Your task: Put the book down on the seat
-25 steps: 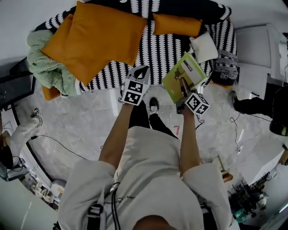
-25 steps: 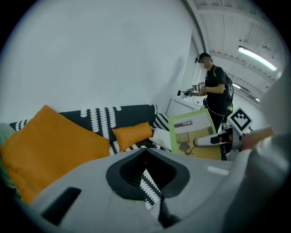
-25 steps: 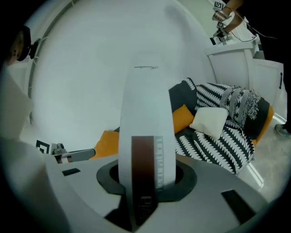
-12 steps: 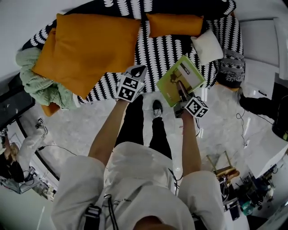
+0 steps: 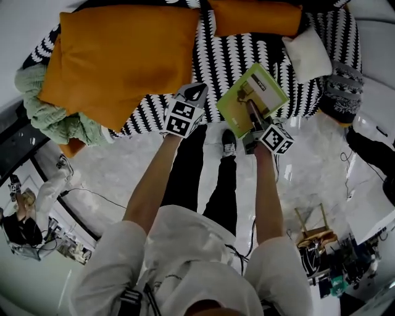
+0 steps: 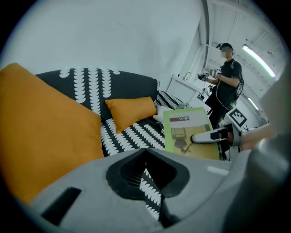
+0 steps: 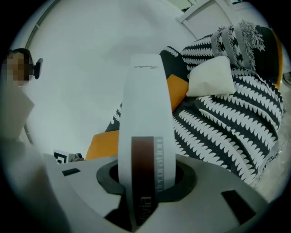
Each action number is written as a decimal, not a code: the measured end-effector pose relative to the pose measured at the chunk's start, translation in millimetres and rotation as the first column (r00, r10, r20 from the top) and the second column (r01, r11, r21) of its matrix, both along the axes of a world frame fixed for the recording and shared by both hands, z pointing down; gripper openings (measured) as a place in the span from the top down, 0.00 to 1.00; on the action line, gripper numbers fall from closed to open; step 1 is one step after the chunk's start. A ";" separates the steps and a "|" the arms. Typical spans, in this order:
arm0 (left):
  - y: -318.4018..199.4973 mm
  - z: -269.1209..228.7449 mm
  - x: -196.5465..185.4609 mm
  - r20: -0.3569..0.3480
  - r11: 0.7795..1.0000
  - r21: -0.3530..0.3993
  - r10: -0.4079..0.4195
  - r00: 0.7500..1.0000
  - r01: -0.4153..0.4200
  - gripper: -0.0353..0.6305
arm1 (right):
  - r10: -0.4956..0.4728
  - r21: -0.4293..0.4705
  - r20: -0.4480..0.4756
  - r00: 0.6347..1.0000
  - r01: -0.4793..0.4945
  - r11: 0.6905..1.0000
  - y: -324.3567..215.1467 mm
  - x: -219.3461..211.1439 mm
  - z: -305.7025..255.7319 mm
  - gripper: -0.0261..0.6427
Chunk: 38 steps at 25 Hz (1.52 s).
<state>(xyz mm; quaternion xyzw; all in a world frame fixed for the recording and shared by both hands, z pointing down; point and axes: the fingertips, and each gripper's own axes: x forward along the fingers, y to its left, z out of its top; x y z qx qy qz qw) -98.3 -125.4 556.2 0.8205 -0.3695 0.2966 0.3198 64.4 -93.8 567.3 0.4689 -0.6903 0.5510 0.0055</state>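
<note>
**Carrying the book [image 5: 253, 99] to the seat [image 5: 228, 55], not set down yet**

My read of the step: carry phase. The book looks to be in the air by the seat's front edge, and I haven't let go.

The seat fills the top of the head view, with a black-and-white patterned cover. The big orange cushion [image 5: 123, 55] takes the upper left. The smaller orange cushion [image 5: 253, 15] is at top centre and the white cushion [image 5: 308, 52] is upper right. The bare patterned strip between them is the landing zone I'd pick.

Next move calls for lowering, levelling the cover onto that strip clear of the cushions, and releasing only once the fabric carries it. Set too close to the front edge, it could slide off.

The book sits centre-right in the head view, tilted. It's thin, with a lime-green cover carrying a picture and a small title block. In the right gripper view its edge [image 7: 148, 136] shows white with a brown printed band. I can't tell whether the far corner touches the fabric.

My right claw [image 5: 252, 112] is clamped on the book's near edge, its jaws held apart only by the book's thickness. My left claw [image 5: 194, 94] is just left of the book, jaws together and empty.
</note>
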 end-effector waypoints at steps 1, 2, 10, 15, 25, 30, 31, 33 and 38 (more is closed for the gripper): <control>2.3 7.7 -2.1 0.001 1.000 -0.006 -0.005 1.000 0.005 0.94 | -0.003 -0.001 0.004 1.000 0.003 1.000 -1.3 -1.6 7.2 0.78; 4.4 15.8 -5.0 0.005 1.000 -0.012 -0.008 1.000 0.008 0.94 | -0.006 -0.001 0.010 1.000 0.006 1.000 -2.9 -3.7 13.9 0.78; 11.3 67.6 -11.3 0.027 0.999 -0.042 0.016 1.000 -0.015 0.94 | 0.029 -0.006 0.107 0.994 -0.029 1.000 -19.2 -22.6 62.1 0.78; 18.1 102.2 2.4 0.020 0.996 -0.072 0.061 0.998 -0.059 0.94 | 0.054 -0.024 0.153 0.987 -0.051 0.998 -27.9 -27.3 92.8 0.78; -3.3 127.5 -5.7 0.011 0.995 -0.067 0.070 0.997 -0.069 0.94 | 0.135 -0.060 0.257 0.957 -0.124 0.991 -49.0 -50.3 120.4 0.78; -13.6 134.5 -4.9 0.002 0.997 -0.050 0.064 0.998 -0.064 0.94 | 0.167 -0.091 0.298 0.940 -0.146 0.985 -58.1 -63.0 132.3 0.78; -15.7 135.5 -5.5 -0.001 0.997 -0.047 0.063 0.998 -0.063 0.94 | 0.172 -0.100 0.299 0.939 -0.149 0.984 -60.7 -66.4 135.0 0.78; -17.9 138.6 -7.5 0.000 0.997 -0.049 0.059 0.998 -0.059 0.94 | 0.178 -0.116 0.308 0.935 -0.149 0.982 -64.6 -74.5 140.4 0.78; -11.9 165.2 -7.2 -0.006 0.989 -0.139 -0.053 0.999 0.052 0.94 | 0.236 -0.204 0.309 0.921 -0.179 0.963 -57.9 -74.9 161.7 0.77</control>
